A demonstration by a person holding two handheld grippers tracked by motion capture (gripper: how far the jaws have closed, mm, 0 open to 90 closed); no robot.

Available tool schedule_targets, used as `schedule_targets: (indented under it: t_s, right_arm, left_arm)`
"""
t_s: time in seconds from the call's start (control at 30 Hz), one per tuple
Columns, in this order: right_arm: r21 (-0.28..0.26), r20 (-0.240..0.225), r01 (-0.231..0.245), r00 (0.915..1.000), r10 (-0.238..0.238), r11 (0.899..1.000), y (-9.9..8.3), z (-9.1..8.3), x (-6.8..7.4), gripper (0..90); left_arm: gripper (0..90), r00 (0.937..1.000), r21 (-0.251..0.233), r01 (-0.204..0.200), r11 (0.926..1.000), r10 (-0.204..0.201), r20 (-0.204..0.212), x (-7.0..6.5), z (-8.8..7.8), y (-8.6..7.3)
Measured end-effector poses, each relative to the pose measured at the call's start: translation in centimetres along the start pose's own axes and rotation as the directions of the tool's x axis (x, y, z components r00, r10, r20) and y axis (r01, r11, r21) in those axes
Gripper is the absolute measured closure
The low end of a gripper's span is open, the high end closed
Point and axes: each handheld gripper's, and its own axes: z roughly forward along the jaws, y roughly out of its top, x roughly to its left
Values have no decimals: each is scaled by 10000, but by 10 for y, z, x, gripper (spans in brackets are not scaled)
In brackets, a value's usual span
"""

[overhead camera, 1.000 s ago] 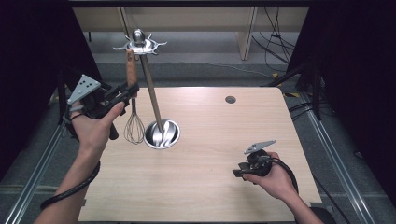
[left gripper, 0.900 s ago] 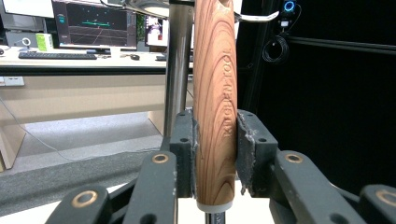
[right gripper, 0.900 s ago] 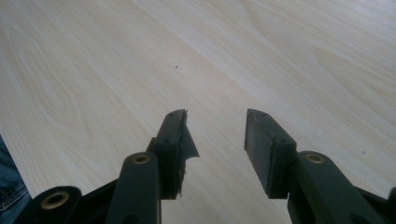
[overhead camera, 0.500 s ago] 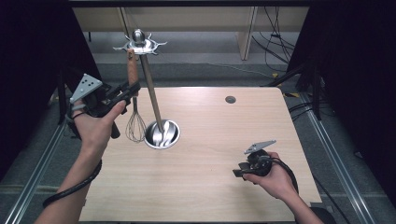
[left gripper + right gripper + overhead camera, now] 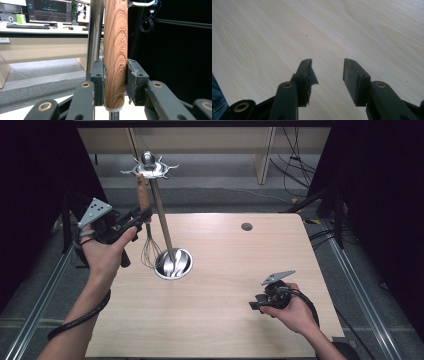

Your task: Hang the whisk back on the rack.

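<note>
A whisk with a wooden handle (image 5: 143, 197) (image 5: 115, 52) hangs from a hook at the top of a steel utensil stand (image 5: 160, 215), its wire head (image 5: 149, 252) just above the stand's round base (image 5: 173, 264). My left gripper (image 5: 142, 216) (image 5: 115, 82) is shut on the lower part of that handle, one pad on each side. The stand's pole (image 5: 94, 37) rises just behind the handle. My right gripper (image 5: 254, 304) (image 5: 327, 75) rests low over the table at the front right, open, with bare wood between its pads.
The light wooden table (image 5: 225, 320) has a small round hole (image 5: 246, 226) near its back edge. Metal spoons lie in the stand's base. Dark curtains flank the table; a desk with monitors (image 5: 50, 11) stands beyond.
</note>
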Motion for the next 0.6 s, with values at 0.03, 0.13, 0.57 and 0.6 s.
schedule_targets:
  t_s: [0.03,0.13,0.57,0.6]
  right_arm:
    - [0,0,0,10000,0,10000,0,0,0,593]
    - [12,-27,1,10000,-1,10000,0,0,0,593]
    - [11,-3,-10,10000,10,10000,0,1,0,593]
    - [14,-5,-3,10000,3,10000,0,1,0,593]
  left_arm:
    - [692,10000,14,-5,10000,5,-8,0,0,0]
    - [691,10000,36,-16,10000,16,-32,0,2,0]
    - [683,9999,221,-8,9998,10,-100,1,6,0]
    - [678,9999,254,-7,9997,10,-119,2,7,0]
